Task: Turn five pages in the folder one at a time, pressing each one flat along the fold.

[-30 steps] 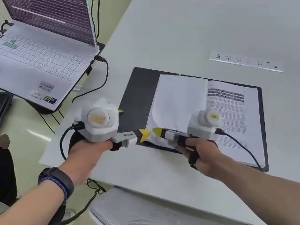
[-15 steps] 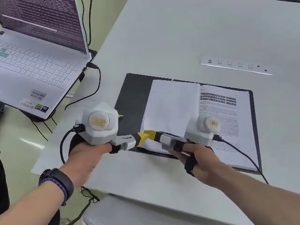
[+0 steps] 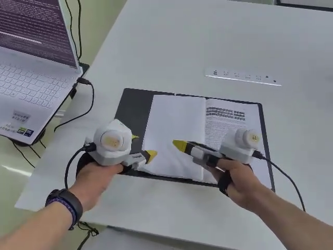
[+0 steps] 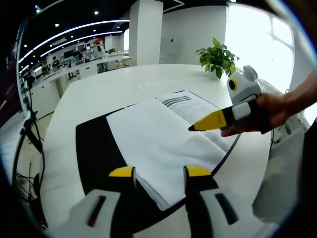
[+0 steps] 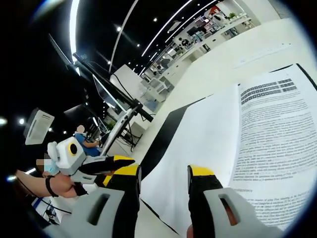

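Note:
The black folder (image 3: 132,112) lies open on the white table, with a blank page (image 3: 174,125) on the left and a printed page (image 3: 231,130) on the right. Over the folder's near left corner my left gripper (image 3: 143,147) is open, nothing between its yellow fingertips (image 4: 122,171). My right gripper (image 3: 180,146) hovers open just above the lower part of the blank page, pointing left. The right gripper view has the blank page (image 5: 208,144) ahead of its own fingertips (image 5: 202,171) and the left gripper (image 5: 106,166) at the left edge. The right gripper (image 4: 210,120) shows from the side in the left gripper view.
An open laptop (image 3: 31,78) sits at the far left, its black cables (image 3: 78,112) running along the table edge toward the folder. A white power strip (image 3: 242,77) lies beyond the folder. The table's near edge (image 3: 171,224) is right under my hands.
The two grippers' tips, nearly touching at the page's lower left edge before, have drawn apart. The right one now sits further over the blank page. The head camera has shifted.

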### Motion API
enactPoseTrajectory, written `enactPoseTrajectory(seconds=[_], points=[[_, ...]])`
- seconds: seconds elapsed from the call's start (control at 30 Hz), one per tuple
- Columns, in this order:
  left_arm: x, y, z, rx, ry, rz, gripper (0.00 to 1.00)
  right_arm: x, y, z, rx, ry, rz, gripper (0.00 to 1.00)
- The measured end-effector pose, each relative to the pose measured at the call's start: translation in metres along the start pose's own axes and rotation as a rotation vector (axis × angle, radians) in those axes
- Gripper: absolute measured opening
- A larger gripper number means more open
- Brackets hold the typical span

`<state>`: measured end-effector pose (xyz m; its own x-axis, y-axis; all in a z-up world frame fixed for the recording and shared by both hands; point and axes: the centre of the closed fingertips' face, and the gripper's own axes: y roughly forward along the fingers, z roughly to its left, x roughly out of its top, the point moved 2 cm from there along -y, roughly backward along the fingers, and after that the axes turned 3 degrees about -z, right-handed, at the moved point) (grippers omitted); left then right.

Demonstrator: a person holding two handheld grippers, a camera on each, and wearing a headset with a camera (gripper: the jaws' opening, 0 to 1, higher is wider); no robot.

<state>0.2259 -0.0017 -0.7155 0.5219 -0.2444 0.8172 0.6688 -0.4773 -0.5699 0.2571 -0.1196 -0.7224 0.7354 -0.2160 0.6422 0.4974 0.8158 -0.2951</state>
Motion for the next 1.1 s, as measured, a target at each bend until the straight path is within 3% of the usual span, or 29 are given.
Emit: enactPoseTrajectory(seconds=[0.4, 0.63, 0.9, 1.1], points=[[-0.029, 0.018, -0.014, -0.039, -0.014, 0.065, 0.34, 0.016, -0.028, -0.029, -0.058, 0.029, -0.064, 0.33], [-0.051, 0.022, -0.014, -0.048, -0.02, 0.11, 0.29, 0.025, -0.038, -0.041, -0.085, 0.054, -0.098, 0.32], [-0.055, 0.021, -0.008, -0.008, -0.007, 0.1, 0.17, 0.026, -0.044, -0.048, -0.1, 0.048, -0.09, 0.3], [-0.056, 0.021, -0.006, -0.005, 0.032, 0.099, 0.16, 0.031, -0.039, -0.051, -0.092, 0.038, -0.08, 0.29]])
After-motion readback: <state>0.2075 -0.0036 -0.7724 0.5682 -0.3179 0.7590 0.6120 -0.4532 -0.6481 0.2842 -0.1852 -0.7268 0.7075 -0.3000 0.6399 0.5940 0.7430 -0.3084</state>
